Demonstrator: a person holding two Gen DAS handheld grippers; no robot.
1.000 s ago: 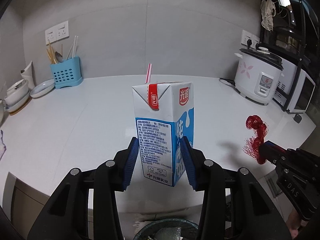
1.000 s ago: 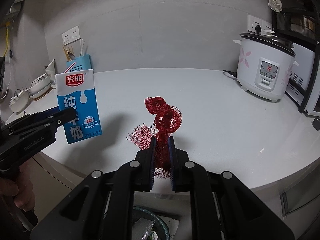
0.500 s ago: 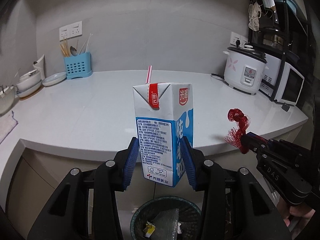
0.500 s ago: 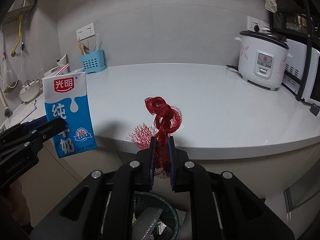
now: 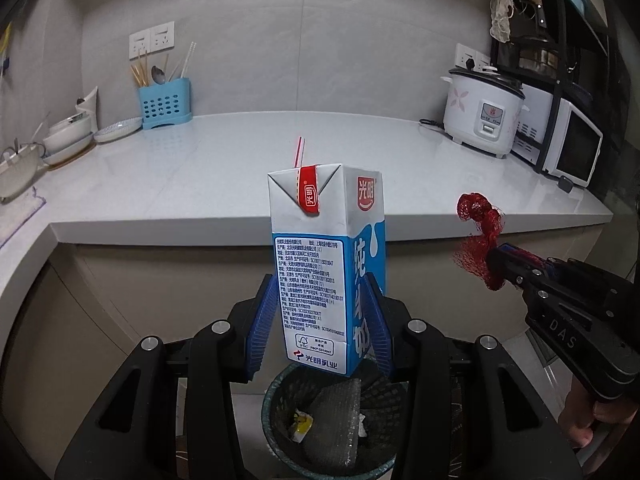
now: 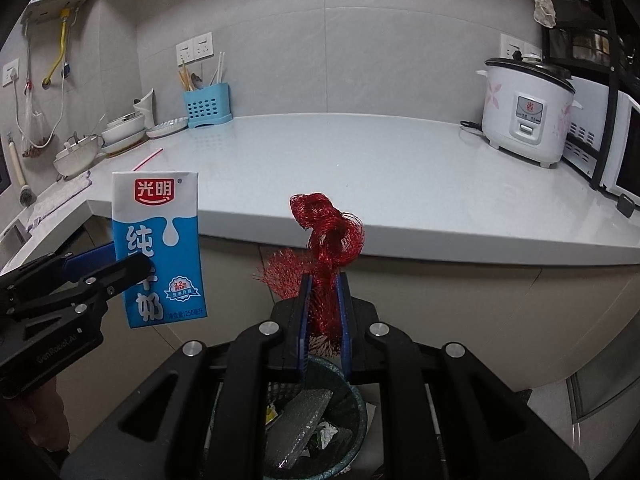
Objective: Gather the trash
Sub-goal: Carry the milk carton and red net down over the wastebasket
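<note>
The left gripper (image 5: 320, 320) is clamped on a milk carton (image 5: 328, 264), its blue pads (image 5: 266, 320) pressed flat against the carton's two narrow sides near the bottom. The carton stands upright in the grip, white on top and blue below, with a red-and-white straw (image 5: 299, 152) poking out of its top. Seen from the other side, the same carton (image 6: 160, 248) shows its front with the red logo.

The right gripper (image 6: 323, 312) is squeezed nearly shut on a wad of red mesh netting (image 6: 326, 240). The knotted end bulges above the fingertips and frayed strands spill out to the left and below. From the left camera the netting (image 5: 480, 232) sticks up off the tip of that gripper, level with the carton and well to its right. A bit of the person's hand (image 5: 580, 424) shows on the handle.

Both grippers are held out in front of the counter edge, over the floor. Directly under them is a round mesh bin (image 5: 276, 400), dark green at the rim, already holding a grey bubble-wrap pouch (image 6: 296, 420), a scrap of yellow and some white paper. The carton's base hangs just above the bin's rim in the left view; the netting hangs over it in the right view.

Beyond is the pale counter (image 6: 360, 168), mostly bare. At its back left are a blue utensil holder (image 6: 208, 106) and stacked bowls and plates (image 6: 120, 128); a pink straw (image 6: 148, 158) lies near them. At the right stand a white rice cooker (image 6: 524, 116) and a microwave (image 5: 572, 148) on a black rack.
</note>
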